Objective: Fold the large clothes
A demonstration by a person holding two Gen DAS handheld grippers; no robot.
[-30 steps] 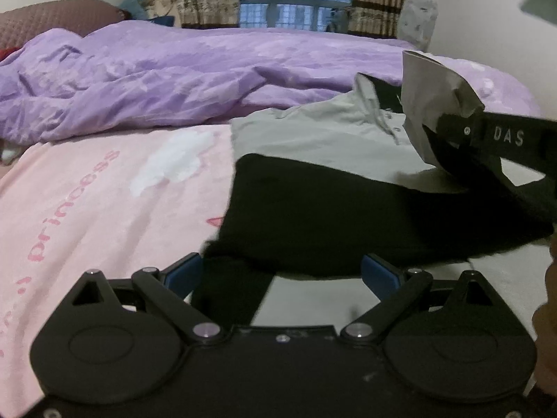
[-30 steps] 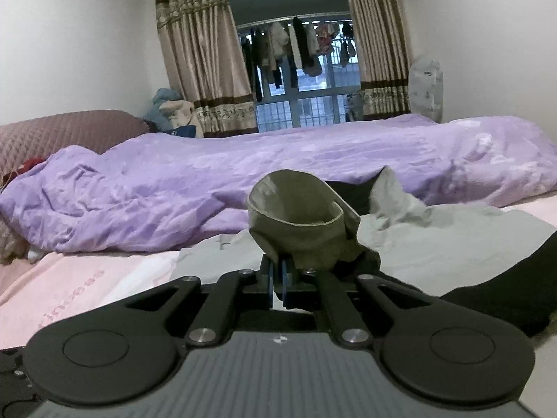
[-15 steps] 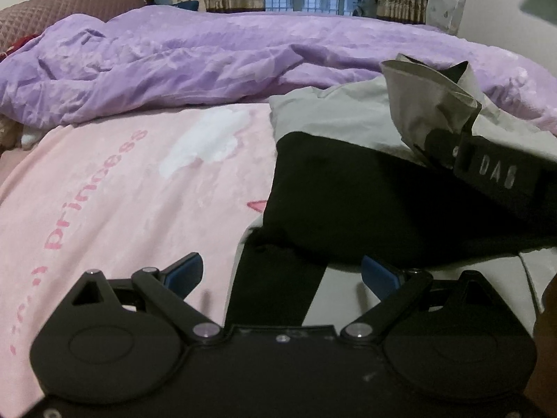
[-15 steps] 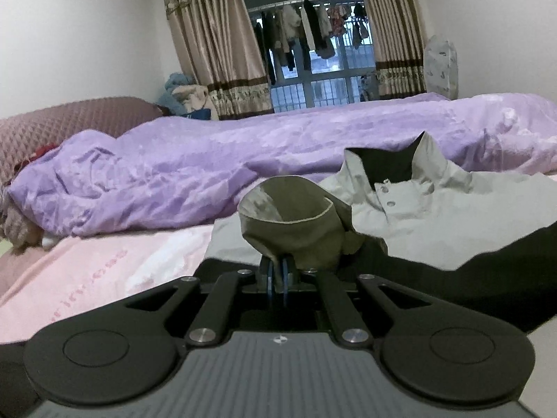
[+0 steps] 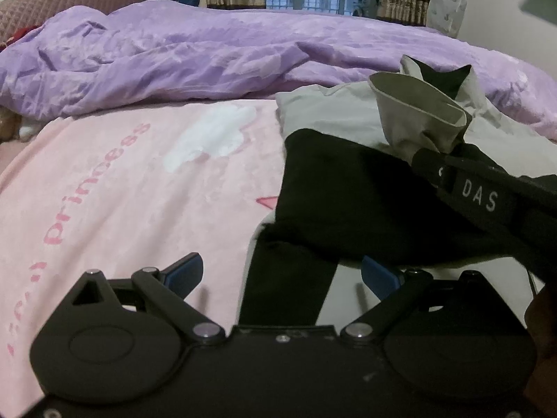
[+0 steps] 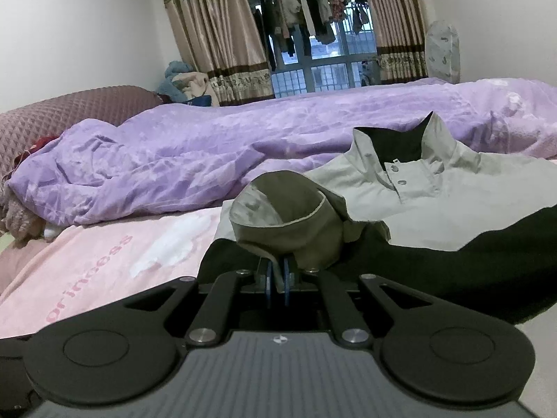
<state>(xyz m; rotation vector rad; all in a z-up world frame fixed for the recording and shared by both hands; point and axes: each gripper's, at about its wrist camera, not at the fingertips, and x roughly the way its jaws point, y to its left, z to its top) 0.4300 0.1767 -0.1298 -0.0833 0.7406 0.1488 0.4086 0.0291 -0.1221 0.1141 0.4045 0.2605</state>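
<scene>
Closest to me, my left gripper [image 5: 280, 271] hangs with its blue-tipped fingers [image 5: 184, 270] spread wide and nothing between them, just above a black strip of the jacket [image 5: 334, 191] and the edge of the pink blanket [image 5: 122, 188]. On my right, the right gripper [image 6: 277, 277] has its blue pads [image 6: 268, 280] pinched tight on a bunched grey sleeve cuff [image 6: 289, 223], which stands up open-mouthed just ahead of the fingers. From the left wrist view I see that same cuff [image 5: 417, 115] lifted over the jacket's black panel, with the right gripper's black body, lettered DAS, reaching in from the right. The jacket lies spread on the blanket, black lower part nearer me, light grey upper part beyond, its collar [image 6: 400, 146] standing open with two snaps showing. Behind it a rumpled purple duvet [image 6: 243, 146] runs across the bed, a quilted maroon headboard [image 6: 69, 111] to the left. Farthest back, patterned curtains [image 6: 216, 35] frame a barred window with hanging laundry [image 6: 306, 17].
</scene>
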